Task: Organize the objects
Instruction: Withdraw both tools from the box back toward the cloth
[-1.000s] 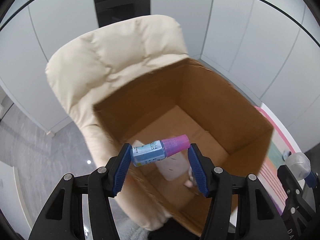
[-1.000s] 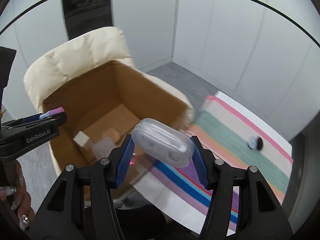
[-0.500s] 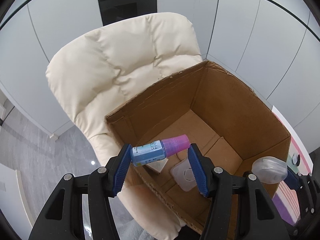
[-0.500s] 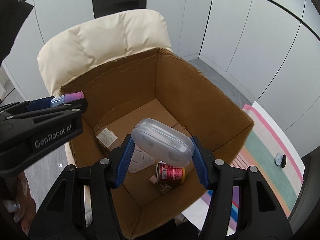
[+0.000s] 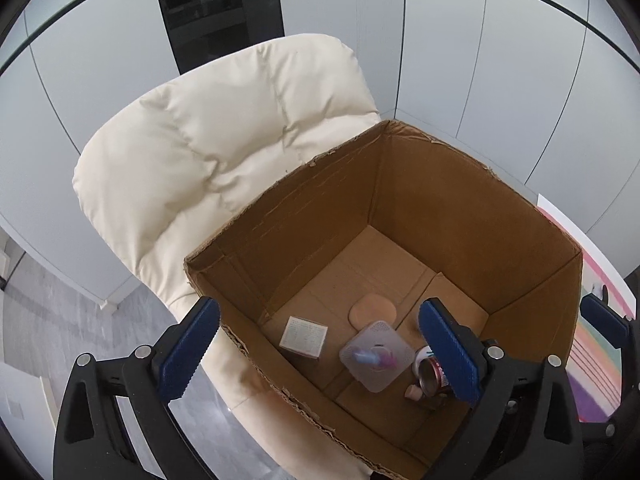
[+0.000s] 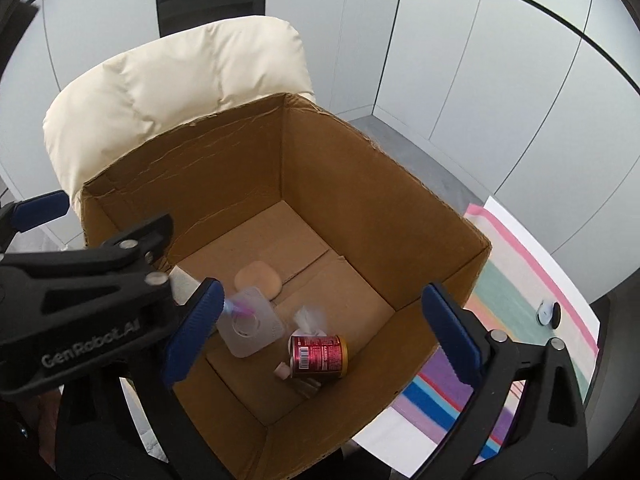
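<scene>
An open cardboard box (image 5: 404,184) stands on a cream chair below both grippers. My left gripper (image 5: 318,332) hangs over its near left corner; its jaws are opening with nothing between them. The small blue bottle with a pink cap (image 5: 370,358) shows as a blur in the box, over a white square device (image 5: 378,374). My right gripper (image 6: 322,300) is over the box too, jaws opening and empty. The clear plastic case (image 6: 308,318) is a pale blur just above a red can (image 6: 318,356). A beige pad (image 6: 258,278) and a small white carton (image 5: 303,336) lie on the box floor.
The padded cream chair back (image 5: 224,152) rises behind the box. A striped mat (image 6: 520,300) lies to the right on the floor, with a small round black-and-white object (image 6: 548,312) on it. White wall panels and a dark doorway (image 5: 220,4) stand beyond.
Both grippers have gone from shut to wide open. The bottle has left the left gripper and the clear case has left the right one; both now appear blurred inside the box.
</scene>
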### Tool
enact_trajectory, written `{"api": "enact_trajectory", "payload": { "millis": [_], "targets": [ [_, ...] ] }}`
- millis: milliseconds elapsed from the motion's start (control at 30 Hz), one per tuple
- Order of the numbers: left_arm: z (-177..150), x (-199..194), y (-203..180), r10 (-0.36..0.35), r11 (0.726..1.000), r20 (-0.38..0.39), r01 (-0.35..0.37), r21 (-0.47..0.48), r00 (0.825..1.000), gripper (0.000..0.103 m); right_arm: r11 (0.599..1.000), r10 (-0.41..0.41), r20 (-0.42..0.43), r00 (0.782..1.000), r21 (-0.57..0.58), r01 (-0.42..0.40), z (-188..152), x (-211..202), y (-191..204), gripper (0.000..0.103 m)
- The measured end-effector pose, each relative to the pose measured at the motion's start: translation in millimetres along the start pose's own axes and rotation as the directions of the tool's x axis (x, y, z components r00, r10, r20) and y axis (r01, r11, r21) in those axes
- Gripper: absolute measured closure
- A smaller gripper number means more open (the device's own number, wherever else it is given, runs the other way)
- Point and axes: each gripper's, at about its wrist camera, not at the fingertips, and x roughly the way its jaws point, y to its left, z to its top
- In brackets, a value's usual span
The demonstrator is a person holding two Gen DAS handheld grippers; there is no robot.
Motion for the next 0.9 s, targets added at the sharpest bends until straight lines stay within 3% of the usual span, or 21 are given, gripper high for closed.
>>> {"api": "enact_trajectory", "payload": {
  "millis": [233, 533, 900],
  "targets": [
    [-2, 4, 8, -0.006, 0.999, -0.026, 0.005, -0.032, 1.0, 0.002, 1.0, 0.008, -0.012, 1.0, 0.02, -0.008, -1, 3, -4, 0.002],
    [-3, -2, -3, -0.042, 0.999, -0.031, 0.042, -0.008, 0.999, 0.002, 0.998, 0.011, -0.018, 1.0, 0.068, -0.009, -7, 0, -20, 0.002],
    [-8, -18, -56, -0.12, 0.99, -0.037, 0.122, 0.067, 0.992, 0.003, 0.983, -0.043, -0.012, 0.999, 0.179, 0.045, -24, -17, -76, 0.002]
  ]
}}
